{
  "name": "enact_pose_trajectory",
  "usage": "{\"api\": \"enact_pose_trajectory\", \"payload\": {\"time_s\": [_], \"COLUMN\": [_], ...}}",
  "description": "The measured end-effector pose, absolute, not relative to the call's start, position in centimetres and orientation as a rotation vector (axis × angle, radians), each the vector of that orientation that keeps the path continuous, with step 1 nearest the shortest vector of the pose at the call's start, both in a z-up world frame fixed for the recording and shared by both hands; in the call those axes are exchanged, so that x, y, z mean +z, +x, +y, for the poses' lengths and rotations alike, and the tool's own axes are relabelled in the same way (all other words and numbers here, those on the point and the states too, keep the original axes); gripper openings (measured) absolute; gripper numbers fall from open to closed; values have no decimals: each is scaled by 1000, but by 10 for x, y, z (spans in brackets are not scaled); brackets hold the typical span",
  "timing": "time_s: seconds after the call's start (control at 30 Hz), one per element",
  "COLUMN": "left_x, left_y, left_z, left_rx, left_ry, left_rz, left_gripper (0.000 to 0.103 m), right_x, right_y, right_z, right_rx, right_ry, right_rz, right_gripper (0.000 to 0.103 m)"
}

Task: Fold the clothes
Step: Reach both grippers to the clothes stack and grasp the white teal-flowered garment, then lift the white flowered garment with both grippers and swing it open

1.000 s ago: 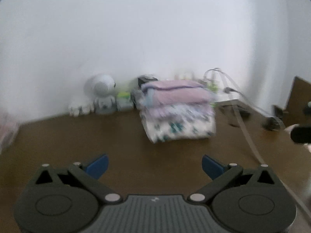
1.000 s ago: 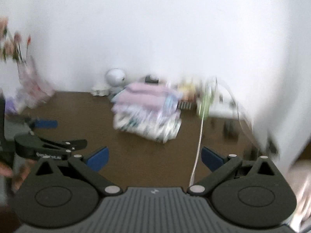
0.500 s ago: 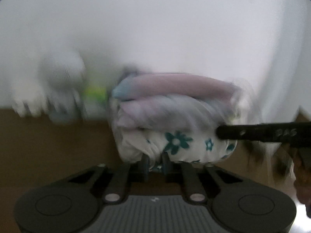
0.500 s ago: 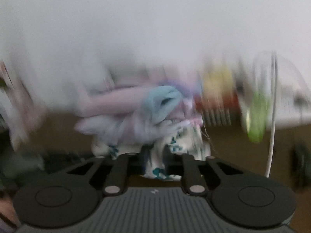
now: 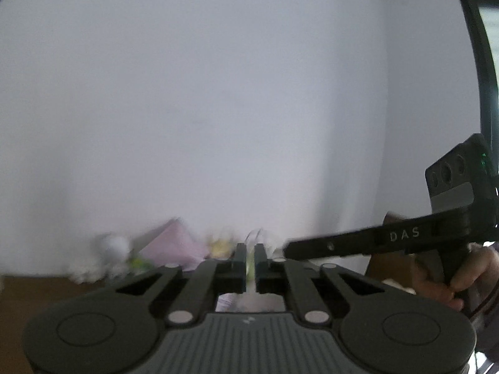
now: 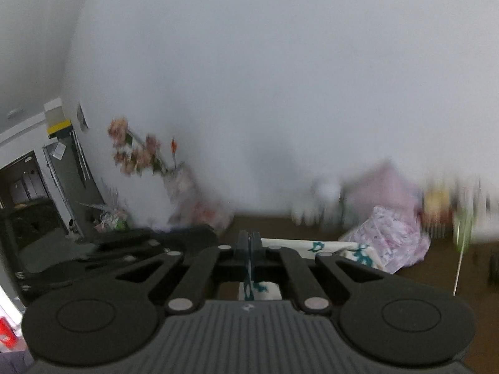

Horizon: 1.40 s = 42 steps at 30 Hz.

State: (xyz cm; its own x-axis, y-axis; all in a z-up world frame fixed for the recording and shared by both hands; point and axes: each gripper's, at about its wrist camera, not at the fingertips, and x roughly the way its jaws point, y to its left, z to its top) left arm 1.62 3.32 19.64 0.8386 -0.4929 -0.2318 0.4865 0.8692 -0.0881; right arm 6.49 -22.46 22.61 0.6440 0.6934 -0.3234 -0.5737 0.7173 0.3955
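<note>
A brown table (image 6: 280, 227) is backed by a plain white wall (image 6: 280, 78). Pink flowers (image 6: 137, 152) are seen far left, a blurry white toy (image 5: 109, 249) sits by the wall, and a dark doorway (image 6: 28, 193) is off left.

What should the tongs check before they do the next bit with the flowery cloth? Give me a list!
1. Right tongs pinching the flowery cloth: ok, shut on it.
2. Left tongs pinching too: ok, closed with pale cloth showing between them.
3. Cloth clear of the pink pile: cannot tell, its far end runs up to the pile.
4. The two tongs apart, not bumping: ok, in the left view the right one sits off to the side.
5. Bare table to lay the cloth on: cannot tell, too blurred and mostly hidden.
</note>
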Motion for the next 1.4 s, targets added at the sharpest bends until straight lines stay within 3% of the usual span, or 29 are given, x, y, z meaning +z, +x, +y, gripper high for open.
{"api": "enact_pose_trajectory", "payload": {"time_s": [0.03, 0.1, 0.17, 0.27, 0.33, 0.37, 0.4, 0.5, 0.57, 0.63, 0.8, 1.03, 1.17, 1.27, 1.4], "left_x": [182, 146, 110, 70, 51, 48, 49, 38, 25, 9, -11, -14, -21, -26, -20], "left_y": [0, -26, -48, -92, -127, -143, -160, -183, -182, -179, -192, -210, -218, -216, -215], "left_z": [35, 36, 33, 21, 16, 10, 0, -32, -51, -67, -88, -101, -118, -125, -116], "left_rx": [-472, -398, -350, -342, -371, -390, -423, -510, -494, -466, -418, -347, -300, -305, -270], "left_ry": [-20, -9, -19, -53, -60, -64, -52, 131, 231, 288, 424, 515, 620, 637, 615], "left_rz": [277, 360, 474, 592, 601, 607, 613, 597, 573, 605, 602, 586, 546, 564, 552], "left_gripper": [10, 25, 46, 51, 64, 71, 72, 73, 80, 79, 76, 76, 76, 75, 67], "right_x": [212, 180, 146, 123, 122, 122, 119, 101, 83, 62, 32, 37, 41, 25, 15], "right_y": [56, 47, 41, 12, -36, -61, -84, -143, -182, -211, -220, -237, -252, -252, -250], "right_z": [-229, -236, -238, -242, -248, -250, -252, -250, -248, -245, -257, -270, -263, -241, -221], "right_rx": [722, 586, 401, 356, 485, 544, 585, 637, 684, 682, 575, 534, 546, 533, 522], "right_ry": [318, 329, 160, -52, -161, -221, -277, -416, -453, -528, -526, -557, -591, -703, -788], "right_rz": [508, 537, 573, 610, 571, 545, 535, 570, 584, 584, 582, 479, 403, 352, 292], "right_gripper": [0, 0, 4, 8, 49, 81, 89, 85, 83, 78, 45, 45, 56, 55, 55]}}
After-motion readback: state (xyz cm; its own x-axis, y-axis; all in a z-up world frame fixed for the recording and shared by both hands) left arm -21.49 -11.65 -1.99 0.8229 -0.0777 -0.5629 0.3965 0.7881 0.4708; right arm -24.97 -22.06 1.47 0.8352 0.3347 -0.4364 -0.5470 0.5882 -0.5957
